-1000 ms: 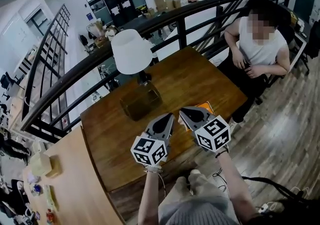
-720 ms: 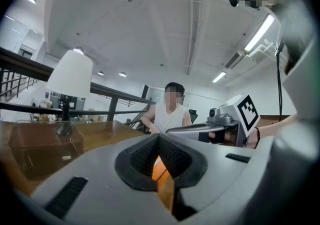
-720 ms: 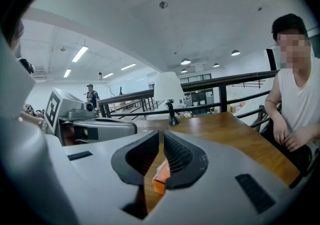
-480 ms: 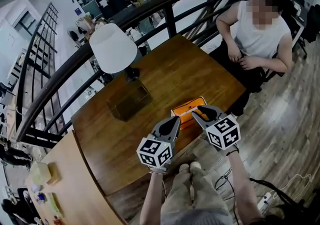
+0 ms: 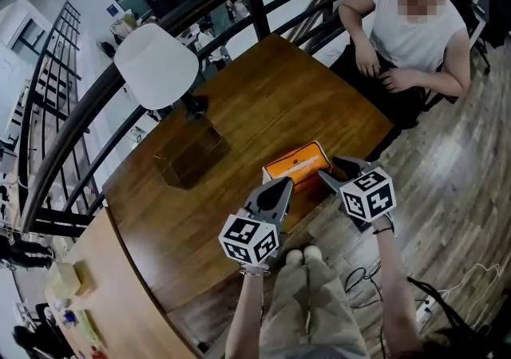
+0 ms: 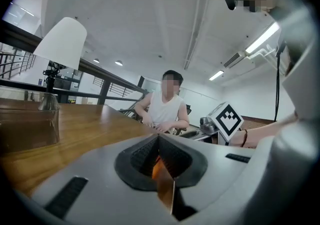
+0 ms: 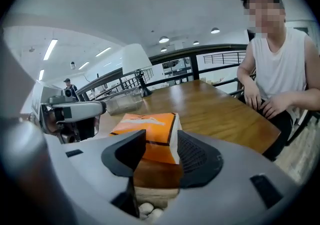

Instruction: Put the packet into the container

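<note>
Low in the head view, the left gripper [image 5: 281, 187] has its jaws closed on nothing visible, while the right gripper [image 5: 330, 167] is opening its jaws, with the near corner of the packet [image 5: 297, 164] between them but not pressed. The packet lies flat on the table [image 5: 263, 102] just beyond both grippers; the container [image 5: 188, 156] stands well apart toward centre left. I judge this is the grasping step: next the right jaws should slide further around the packet, close, and carry it to the container.

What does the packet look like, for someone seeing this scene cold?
Find the wooden table. At its near edge lies the packet, flat and boxy. It is the only bright orange thing; the container beside the lamp is clear.
</note>
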`<state>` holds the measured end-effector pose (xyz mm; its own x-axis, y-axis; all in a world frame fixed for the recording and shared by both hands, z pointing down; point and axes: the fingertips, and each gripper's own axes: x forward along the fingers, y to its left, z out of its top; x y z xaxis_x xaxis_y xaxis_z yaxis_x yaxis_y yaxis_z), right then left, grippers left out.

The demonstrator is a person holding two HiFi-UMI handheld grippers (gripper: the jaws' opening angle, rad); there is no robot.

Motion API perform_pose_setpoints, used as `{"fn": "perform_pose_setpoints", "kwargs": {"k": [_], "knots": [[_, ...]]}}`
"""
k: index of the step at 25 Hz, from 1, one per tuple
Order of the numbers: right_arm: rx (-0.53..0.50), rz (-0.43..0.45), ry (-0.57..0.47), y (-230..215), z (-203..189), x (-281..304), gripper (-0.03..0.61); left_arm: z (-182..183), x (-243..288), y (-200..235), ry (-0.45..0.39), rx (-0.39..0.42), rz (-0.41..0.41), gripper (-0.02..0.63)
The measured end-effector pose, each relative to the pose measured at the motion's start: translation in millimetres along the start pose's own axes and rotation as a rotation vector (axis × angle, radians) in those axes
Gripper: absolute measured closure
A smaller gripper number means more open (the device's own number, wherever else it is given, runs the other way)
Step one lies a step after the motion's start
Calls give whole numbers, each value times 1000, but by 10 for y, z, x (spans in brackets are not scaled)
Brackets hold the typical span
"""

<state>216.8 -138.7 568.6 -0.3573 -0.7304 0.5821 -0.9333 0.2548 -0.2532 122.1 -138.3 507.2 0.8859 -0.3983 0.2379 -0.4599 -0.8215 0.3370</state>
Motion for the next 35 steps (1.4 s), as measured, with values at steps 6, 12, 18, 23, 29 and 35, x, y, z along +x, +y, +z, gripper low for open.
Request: {"fn": "perform_pose_setpoints", "kwargs": {"k": [6, 12, 18, 23, 29, 35], "knots": [[131, 75, 53, 8, -98, 177, 400, -65, 7, -4, 4, -6, 7, 608], [112, 51, 85, 22, -114, 232, 410, -112, 16, 44, 4, -18, 30, 609], [73, 22, 92, 97, -40, 228, 491, -124, -36, 75, 1, -28, 55, 609], [32, 23, 39, 206, 40, 176, 511, -100, -149, 133, -13, -37, 85, 609], [-33, 23, -4, 325, 163, 124, 517, -58, -221, 189, -31, -37, 106, 609], [-57, 28, -41, 394, 353, 28, 518, 45, -278, 212, -56, -33, 125, 608]]}}
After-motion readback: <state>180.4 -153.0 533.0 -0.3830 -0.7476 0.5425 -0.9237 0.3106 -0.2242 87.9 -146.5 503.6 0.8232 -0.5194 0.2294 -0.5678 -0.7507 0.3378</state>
